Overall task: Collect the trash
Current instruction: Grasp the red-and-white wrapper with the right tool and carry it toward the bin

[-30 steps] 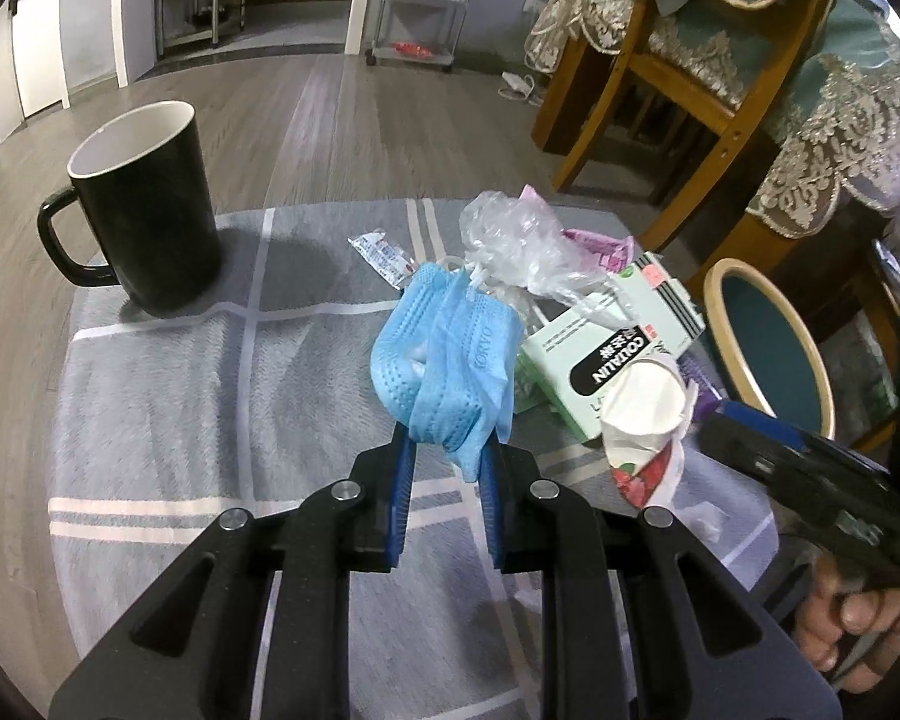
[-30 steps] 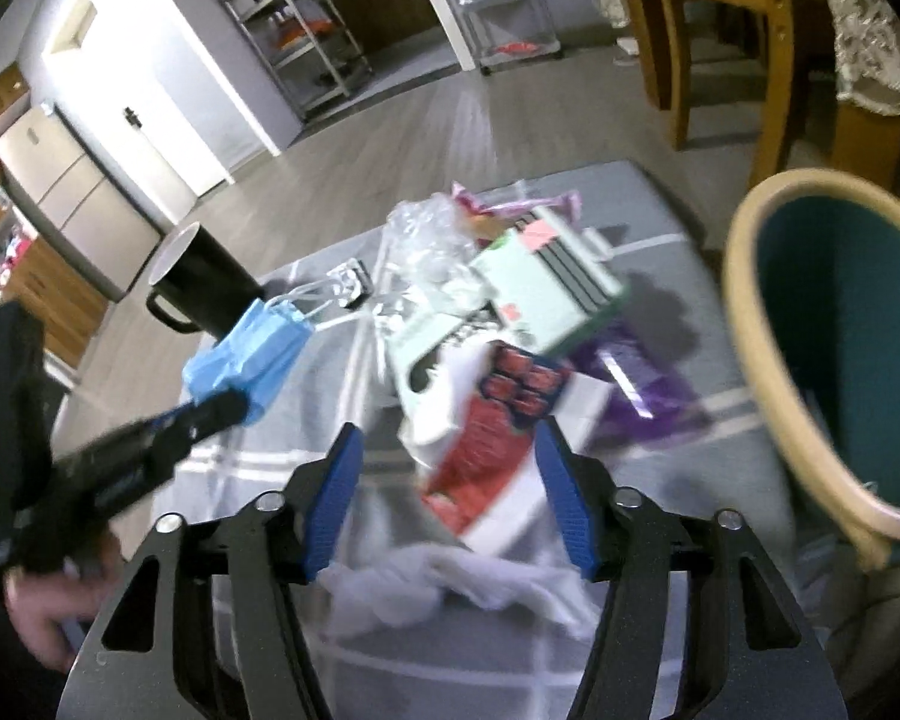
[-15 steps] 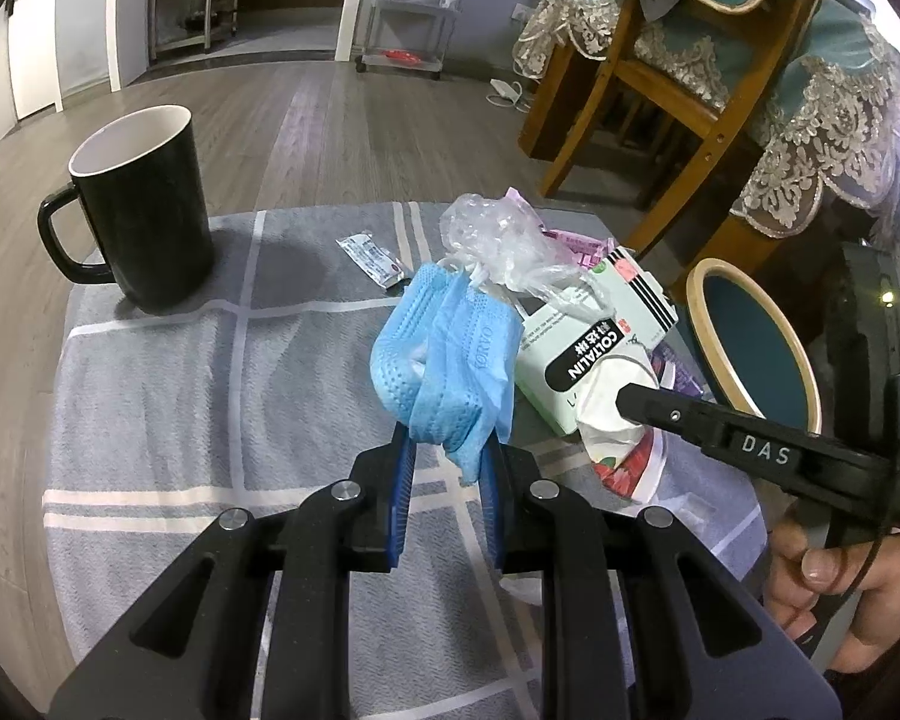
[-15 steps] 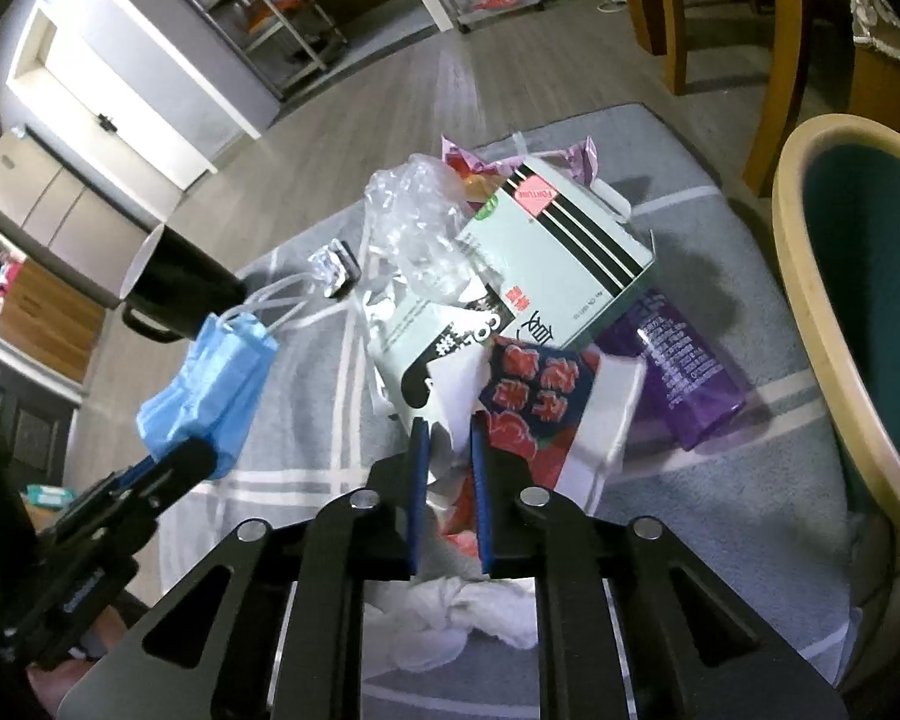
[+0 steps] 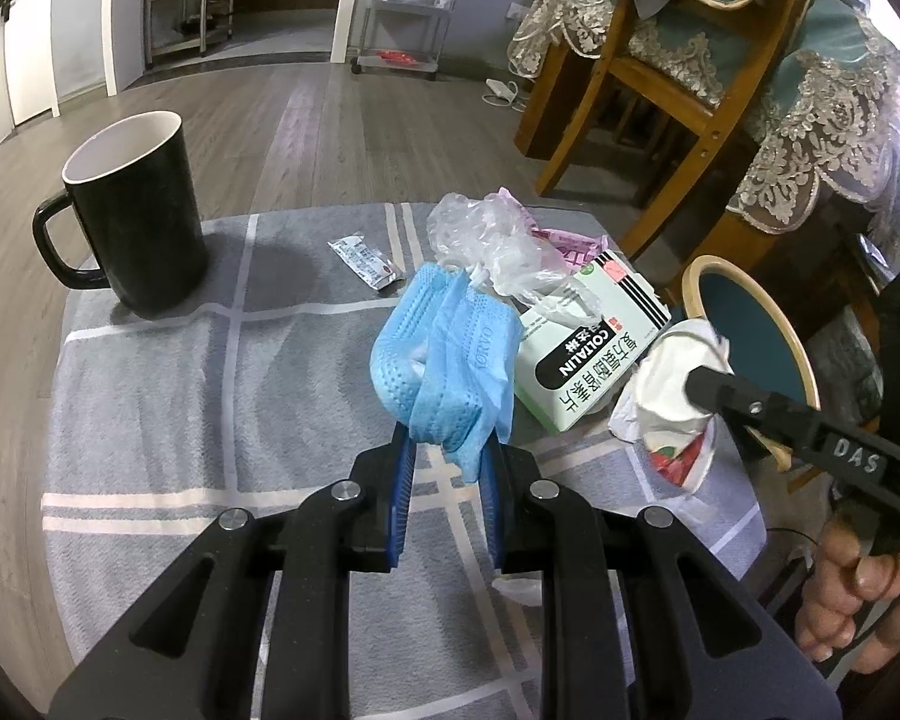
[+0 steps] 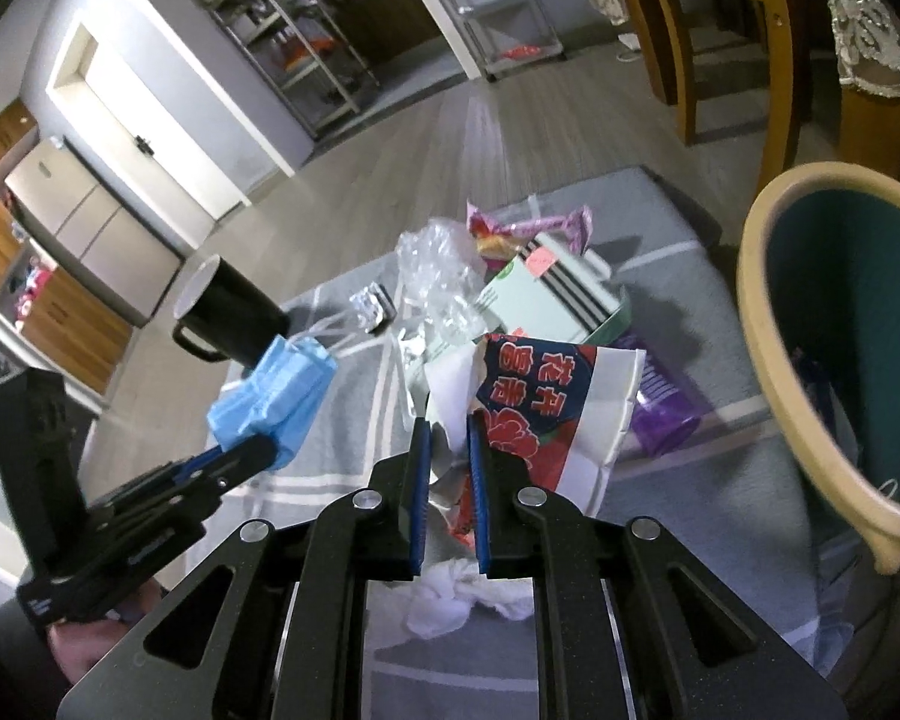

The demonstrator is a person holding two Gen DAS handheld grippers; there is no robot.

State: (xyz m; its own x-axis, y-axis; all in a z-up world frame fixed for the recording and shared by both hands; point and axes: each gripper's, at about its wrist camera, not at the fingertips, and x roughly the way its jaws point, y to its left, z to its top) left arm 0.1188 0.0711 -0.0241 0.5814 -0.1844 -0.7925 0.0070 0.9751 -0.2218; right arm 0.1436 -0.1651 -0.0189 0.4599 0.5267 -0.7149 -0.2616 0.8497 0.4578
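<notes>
Barely started: left tool [image 5: 447, 468] clenched on blue mask [image 5: 444, 360], right tool [image 6: 450, 468] pinching crushed paper cup [image 6: 546, 408] above bench's [image 5: 150, 396] right edge. Box [image 5: 588, 348], plastic bag [image 5: 492, 240], wrappers left there.

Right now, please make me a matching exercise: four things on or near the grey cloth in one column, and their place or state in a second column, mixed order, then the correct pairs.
Things:
1. blue face mask
2. crushed paper cup
3. black mug
4. green and white box

States:
A. lies on the cloth among the trash
B. pinched in the left gripper
C. stands upright near the cloth's far left corner
D. pinched in the right gripper

Pairs: 1-B, 2-D, 3-C, 4-A
</notes>
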